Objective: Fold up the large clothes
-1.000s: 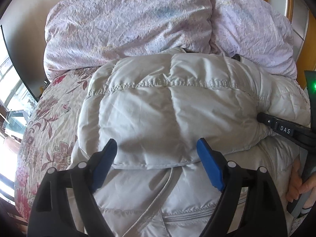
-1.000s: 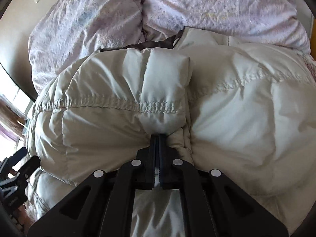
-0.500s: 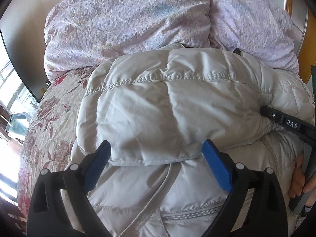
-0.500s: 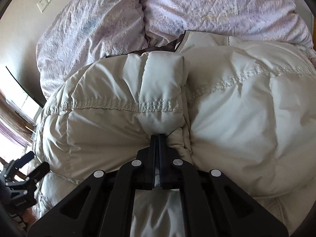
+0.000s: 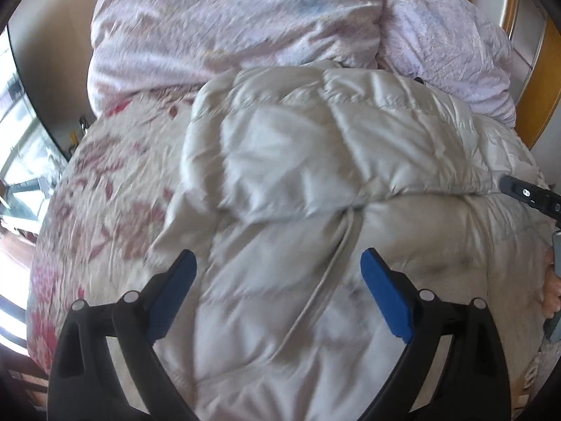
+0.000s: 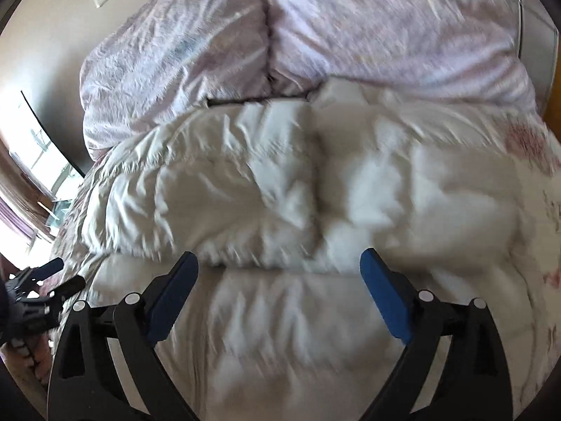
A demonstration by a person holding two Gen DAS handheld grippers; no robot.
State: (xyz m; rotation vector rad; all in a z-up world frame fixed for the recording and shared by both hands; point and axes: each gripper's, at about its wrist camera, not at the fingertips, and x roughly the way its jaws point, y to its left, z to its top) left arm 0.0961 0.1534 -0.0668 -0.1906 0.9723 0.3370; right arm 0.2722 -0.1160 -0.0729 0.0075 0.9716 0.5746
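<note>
While both tools stand jaws apart, gripping nothing: left gripper [image 5: 277,294], right gripper [image 6: 278,294], above pale puffer jacket [image 5: 315,182], folded, lying against lilac duvet [image 5: 245,24].

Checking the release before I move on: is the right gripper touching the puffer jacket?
Cannot tell. The right wrist view shows the right gripper open over the puffer jacket, nothing pinched, but blur hides whether the fingers rest on it.

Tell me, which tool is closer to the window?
Left. The left tool is at the down jacket's edge on the window side; the right tool is open over the jacket, farther from it.
</note>
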